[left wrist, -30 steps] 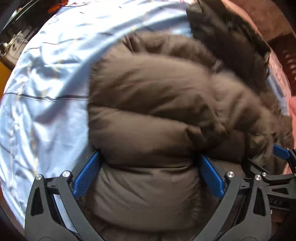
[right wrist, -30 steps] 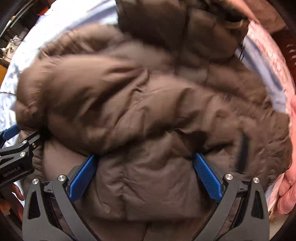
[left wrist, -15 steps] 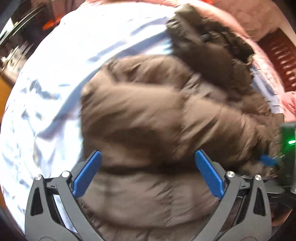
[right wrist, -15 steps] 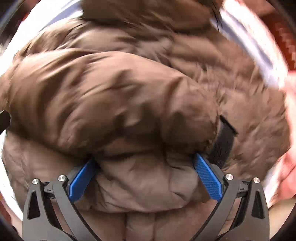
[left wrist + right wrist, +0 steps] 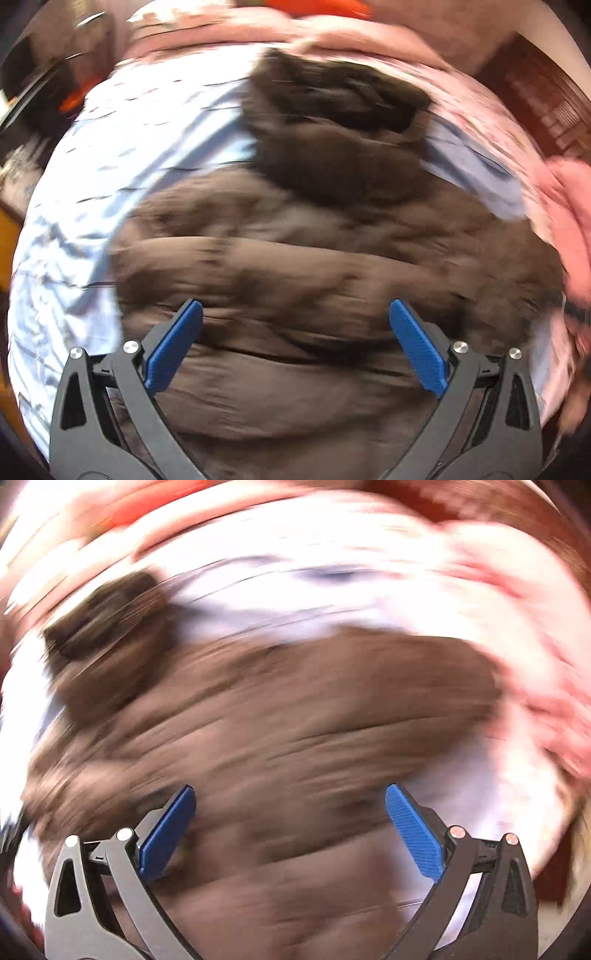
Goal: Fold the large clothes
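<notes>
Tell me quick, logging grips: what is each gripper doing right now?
Left gripper: open, holding nothing, over the brown jacket.
Right gripper: open, holding nothing, over the same jacket; the view is blurred.

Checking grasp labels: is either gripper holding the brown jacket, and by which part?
Nothing is held: left gripper and right gripper are open above the brown jacket.

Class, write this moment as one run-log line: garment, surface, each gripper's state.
garment: brown puffer jacket bunched | surface: light blue sheet | left gripper: open | right gripper: open | views: motion-blurred
</notes>
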A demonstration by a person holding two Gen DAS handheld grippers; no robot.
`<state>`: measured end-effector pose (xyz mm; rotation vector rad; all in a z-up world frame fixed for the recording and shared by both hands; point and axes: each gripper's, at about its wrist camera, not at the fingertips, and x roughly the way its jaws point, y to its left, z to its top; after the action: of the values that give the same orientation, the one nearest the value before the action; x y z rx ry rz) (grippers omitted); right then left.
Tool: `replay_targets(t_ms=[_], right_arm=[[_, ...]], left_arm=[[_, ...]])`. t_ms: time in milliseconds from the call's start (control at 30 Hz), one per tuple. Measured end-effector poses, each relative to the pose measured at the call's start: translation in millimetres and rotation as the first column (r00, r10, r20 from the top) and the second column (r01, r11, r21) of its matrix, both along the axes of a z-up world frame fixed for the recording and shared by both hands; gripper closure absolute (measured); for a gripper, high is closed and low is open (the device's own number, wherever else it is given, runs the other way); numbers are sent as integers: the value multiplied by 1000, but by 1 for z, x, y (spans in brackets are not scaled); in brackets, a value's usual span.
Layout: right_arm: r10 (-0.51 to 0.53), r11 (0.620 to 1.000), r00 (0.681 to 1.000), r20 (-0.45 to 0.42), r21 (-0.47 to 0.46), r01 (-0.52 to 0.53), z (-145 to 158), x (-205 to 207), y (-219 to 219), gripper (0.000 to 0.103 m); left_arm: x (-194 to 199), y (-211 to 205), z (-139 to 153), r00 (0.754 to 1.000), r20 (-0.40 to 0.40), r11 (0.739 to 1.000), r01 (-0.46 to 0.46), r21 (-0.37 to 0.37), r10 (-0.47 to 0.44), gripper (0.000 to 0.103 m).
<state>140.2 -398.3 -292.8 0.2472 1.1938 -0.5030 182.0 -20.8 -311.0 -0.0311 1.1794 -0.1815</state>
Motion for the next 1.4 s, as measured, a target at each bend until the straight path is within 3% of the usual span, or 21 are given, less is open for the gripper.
replay_targets(t_ms=[67,100,167,267,333,433,567,633,667,733,800,933,1033,1100,1200,1300,1400], right_arm=[[-111,983,991,-73,-154,99,2,-10,-87,1],[-110,980,990,-83,-173,94,3,-20,-109,1],[-95,981,994,-59,-173,83,4,-25,-169,1],[-70,993,997,-32,-99,67,-13,-16,-226,1],[-69,993,996,-55,-100,63,-39,-11,-249,1],[-101,989,982,-157,-120,82,-80,3,-291,1],[-118,993,965,-236,-33,113,-137,6,-313,4],[-125,992,966,-224,6,129,-155,7,-310,14],[-125,992,973,-196,9,129,-156,8,-306,21],[-78,997,982,-170,-18,76,-148,12,-293,71],[-1,992,983,-183,-121,-21,-134,19,-268,85],[83,969,983,-161,-216,-117,-92,21,-229,89],[150,962,987,-54,-222,-159,-33,13,-184,89],[233,947,973,7,-229,-225,6,10,-140,89],[360,920,928,100,-205,-335,56,7,-64,89],[471,881,869,151,-123,-456,83,9,10,89],[598,800,780,185,-74,-595,91,8,106,89]], left_arm=[[-11,-37,-5,998,-5,998,62,-12,-62,2],[-13,-59,-10,996,-8,996,90,-20,-90,2],[-25,-92,-20,990,-43,990,136,-37,-137,2],[-35,-147,-33,971,-109,977,206,-63,-212,2],[-38,-177,-36,955,-116,962,266,-68,-273,2],[-47,-211,-38,925,-96,930,366,-21,-366,2],[-45,-234,-52,899,-98,901,431,35,-426,2],[-43,-237,-54,897,-98,899,436,49,-430,2],[-42,-237,-53,902,-96,903,427,44,-422,2],[-39,-235,-53,912,-114,916,400,23,-395,2],[-35,-234,-57,925,-139,932,361,22,-354,2],[-30,-234,-53,938,-152,949,315,-3,-311,2],[-29,-234,-44,941,-143,949,315,29,-308,2],[-28,-223,-31,950,-113,954,297,47,-290,2],[-22,-193,-16,973,-83,970,225,96,-217,2],[-16,-146,-4,994,-69,986,95,140,-86,2],[-17,-70,11,993,-65,992,-88,87,94,2]])
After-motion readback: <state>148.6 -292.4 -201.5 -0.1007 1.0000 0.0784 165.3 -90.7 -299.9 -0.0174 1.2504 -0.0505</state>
